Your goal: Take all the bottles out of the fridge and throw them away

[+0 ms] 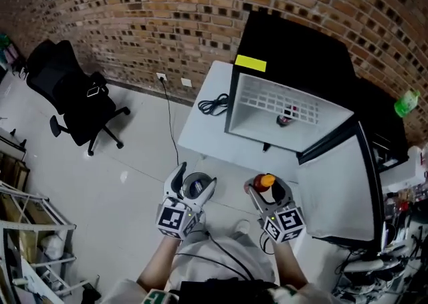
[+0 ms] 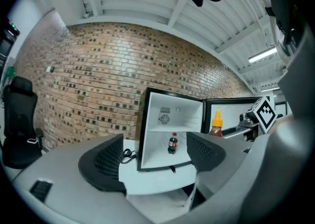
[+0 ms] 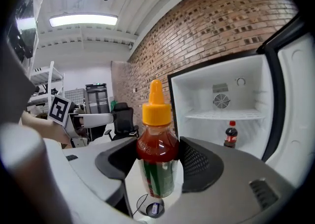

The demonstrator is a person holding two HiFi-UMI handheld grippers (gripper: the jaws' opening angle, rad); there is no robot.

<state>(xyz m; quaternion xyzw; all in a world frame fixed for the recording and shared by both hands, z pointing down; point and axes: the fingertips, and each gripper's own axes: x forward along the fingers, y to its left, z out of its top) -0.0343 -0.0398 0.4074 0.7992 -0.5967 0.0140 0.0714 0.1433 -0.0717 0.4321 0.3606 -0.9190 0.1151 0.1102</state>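
– Tongs first: your right tongs (image 3: 157,158) are clamped on the sauce bottle (image 3: 156,119). The pads sit on either side of its body under the orange cap, so it hangs upright. I'd read that as a carry hold, ready for dropping it.

– Agreed. Your left tongs (image 2: 155,161) stand wide apart with nothing between them. You have them aimed at the fridge (image 2: 182,110), I'd guess to free them for the next pick.

– That would be the cola bottle (image 2: 172,144). It stands upright on the fridge's lower floor, under the shelf and about mid-width, well apart from both tongs.

– The fridge sits toward the right end of the tabletop (image 1: 204,129), with its door (image 1: 338,182) swung open on your right, so your reach is clear.

– A round grey thing (image 1: 196,186) lies on the floor below your left tongs. It may be the bin, though you can't be sure from here.
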